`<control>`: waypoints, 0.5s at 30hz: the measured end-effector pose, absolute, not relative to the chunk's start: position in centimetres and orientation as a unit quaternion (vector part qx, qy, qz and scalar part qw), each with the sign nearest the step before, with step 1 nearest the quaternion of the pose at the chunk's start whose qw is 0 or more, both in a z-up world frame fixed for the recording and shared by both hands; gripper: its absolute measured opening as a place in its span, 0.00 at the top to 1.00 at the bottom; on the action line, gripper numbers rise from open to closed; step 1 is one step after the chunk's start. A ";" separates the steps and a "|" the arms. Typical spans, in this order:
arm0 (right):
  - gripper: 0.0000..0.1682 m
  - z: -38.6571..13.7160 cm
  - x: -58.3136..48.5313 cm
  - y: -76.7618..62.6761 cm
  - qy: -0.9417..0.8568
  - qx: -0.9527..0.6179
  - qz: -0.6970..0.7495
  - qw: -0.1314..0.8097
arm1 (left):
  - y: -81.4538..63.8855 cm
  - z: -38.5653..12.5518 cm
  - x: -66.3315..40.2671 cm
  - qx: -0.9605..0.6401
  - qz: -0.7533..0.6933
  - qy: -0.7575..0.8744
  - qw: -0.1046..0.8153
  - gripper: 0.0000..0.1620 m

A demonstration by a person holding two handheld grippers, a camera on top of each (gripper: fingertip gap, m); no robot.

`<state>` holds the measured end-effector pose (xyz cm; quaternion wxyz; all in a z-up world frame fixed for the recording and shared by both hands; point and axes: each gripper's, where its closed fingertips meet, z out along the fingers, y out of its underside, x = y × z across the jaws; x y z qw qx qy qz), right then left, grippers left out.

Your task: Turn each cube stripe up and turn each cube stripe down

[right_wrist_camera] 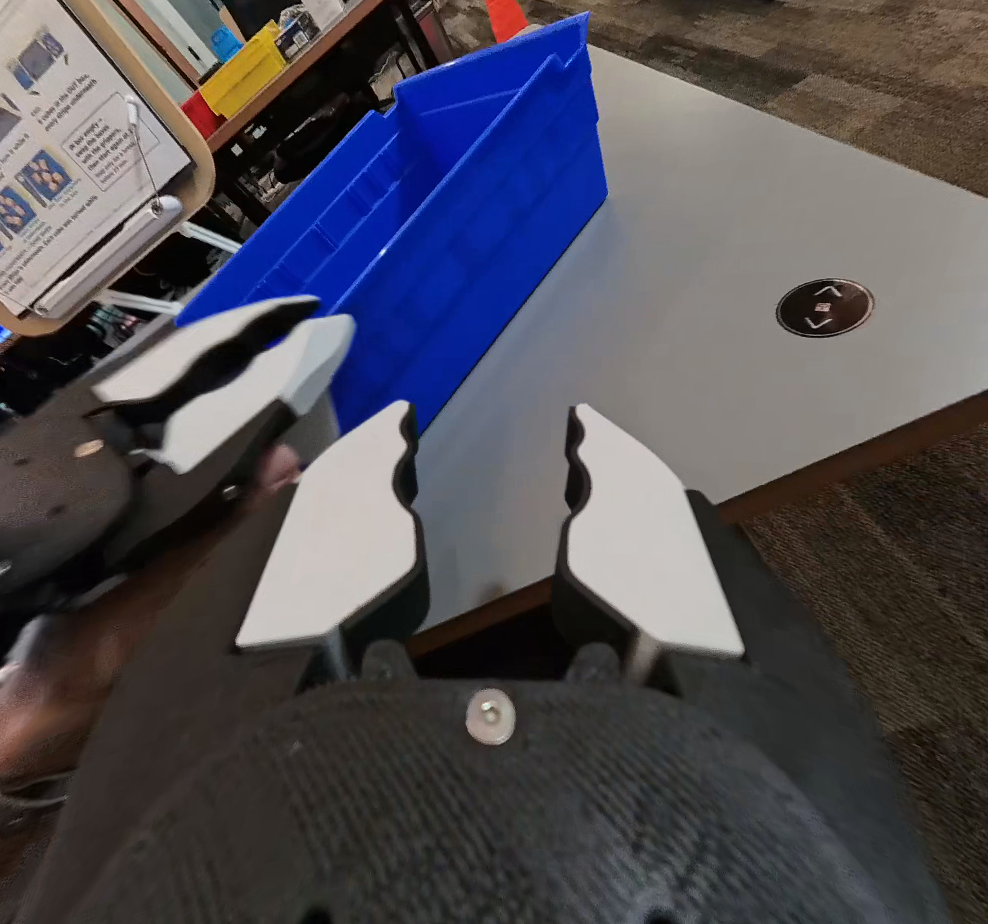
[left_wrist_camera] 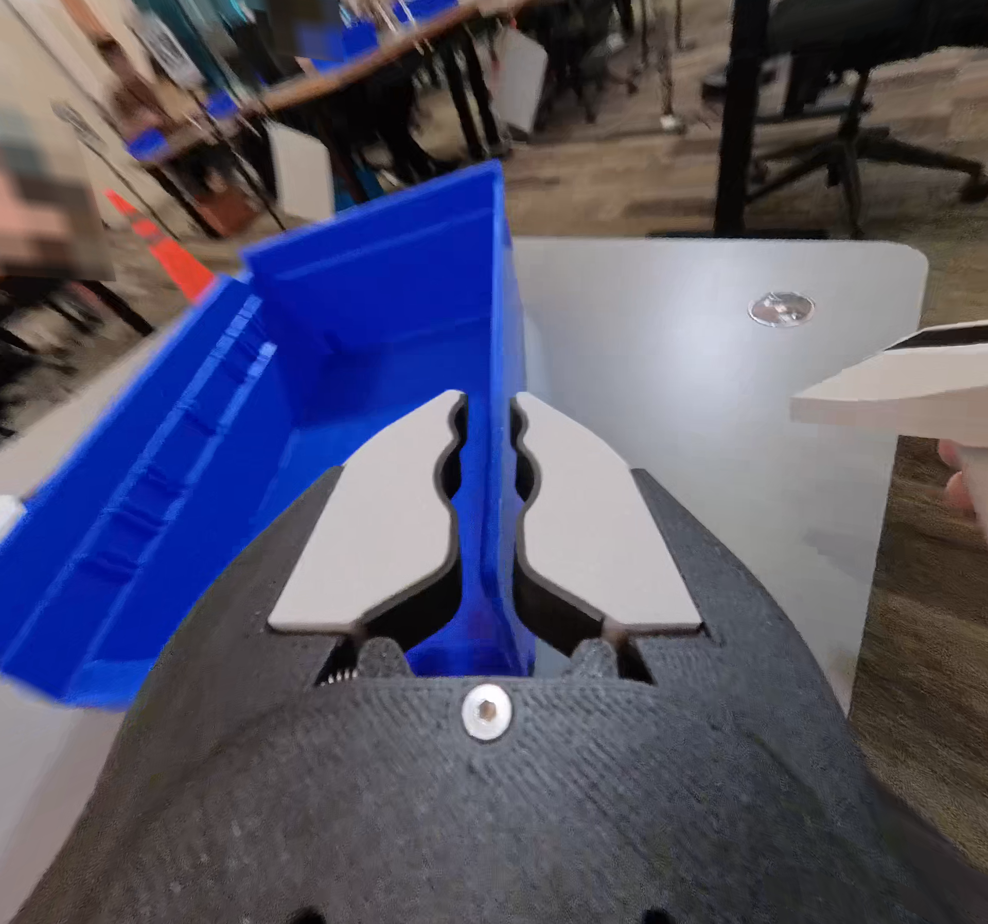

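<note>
Left wrist view showed the left gripper [left_wrist_camera: 487,406] clenched on the right-hand side wall of a blue bin [left_wrist_camera: 374,310], one finger inside the bin and one outside, the wall running straight up between them. Motion blur smeared the bin, and what showed of its inside held no cube. The bin stood on a grey table [left_wrist_camera: 695,363], and a clear round disc [left_wrist_camera: 781,308] was set in the tabletop near the far right corner. The right gripper [left_wrist_camera: 887,390] poked in at the right edge.

In the right wrist view that gripper [right_wrist_camera: 492,411] hung released, its fingers well apart with nothing between them, over the table's near edge just beside the bin. A black round disc [right_wrist_camera: 825,307] sat in the tabletop to the right. No cubes appeared in either view, so I cannot tell where they were.
</note>
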<state>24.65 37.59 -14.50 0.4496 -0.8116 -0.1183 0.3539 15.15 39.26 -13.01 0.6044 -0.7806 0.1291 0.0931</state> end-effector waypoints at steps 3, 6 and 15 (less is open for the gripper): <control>0.60 -15.1 23.3 36.3 -0.174 -0.811 0.348 0.437 | 35.4 -10.4 14.4 -0.744 0.129 0.148 0.639 0.86; 0.49 -15.8 19.8 33.2 -0.251 -0.801 0.367 0.401 | 29.7 -8.6 12.1 -0.751 0.039 0.100 0.651 0.83; 0.56 -13.3 13.0 34.4 -0.266 -0.758 0.257 0.537 | 19.3 -12.0 -6.7 -0.773 0.010 -0.126 0.622 0.76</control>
